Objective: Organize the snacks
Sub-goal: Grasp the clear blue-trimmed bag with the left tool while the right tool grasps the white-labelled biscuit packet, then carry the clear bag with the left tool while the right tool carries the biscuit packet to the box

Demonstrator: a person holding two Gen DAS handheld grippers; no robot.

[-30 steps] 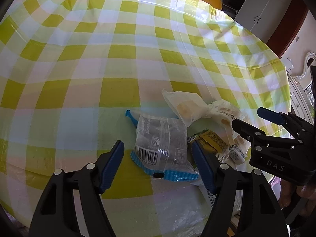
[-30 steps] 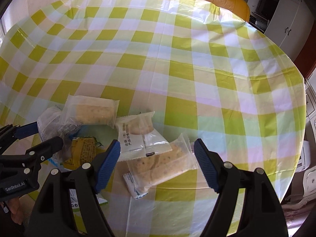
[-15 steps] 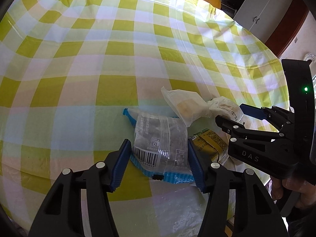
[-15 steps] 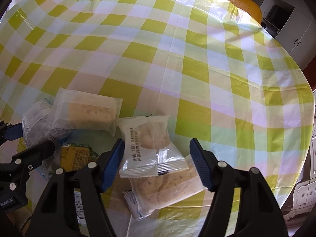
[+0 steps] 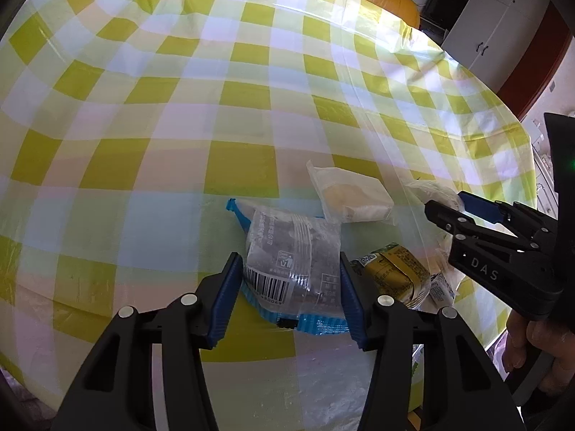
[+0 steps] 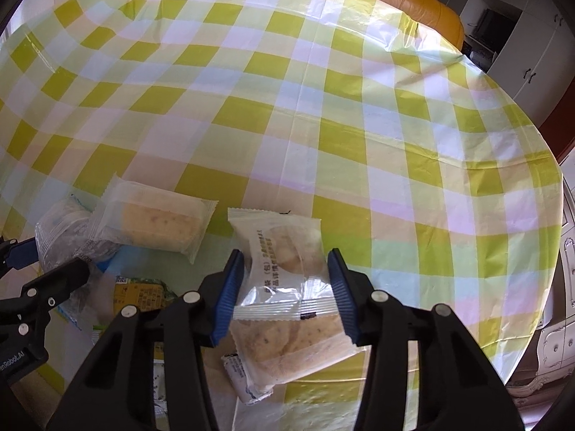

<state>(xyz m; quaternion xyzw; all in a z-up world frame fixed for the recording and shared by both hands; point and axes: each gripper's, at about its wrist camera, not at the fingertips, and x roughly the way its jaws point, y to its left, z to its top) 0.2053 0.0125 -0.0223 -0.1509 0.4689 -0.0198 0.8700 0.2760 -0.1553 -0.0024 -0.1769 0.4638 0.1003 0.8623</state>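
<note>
Both sets of jaws have been narrowed from wide and are closing: the left gripper [image 5: 289, 289] on the blue-edged packet [image 5: 293, 265], the right gripper [image 6: 285, 292] on the white packet [image 6: 284, 262]. Each packet is touched at its sides, just beside the yellow bar [image 5: 391, 271] in the pile. Both lifts seem imminent.

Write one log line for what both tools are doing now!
left tool: closing around blue-edged snack bag | right tool: closing around white cookie packet | both on checked tablecloth

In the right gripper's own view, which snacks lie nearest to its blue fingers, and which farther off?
1. White printed packet: between the closing fingers of the right gripper.
2. Clear-wrapped cake bar: farther out, on the left.
3. Crumpled clear bag: farthest left, by the left gripper.
</note>
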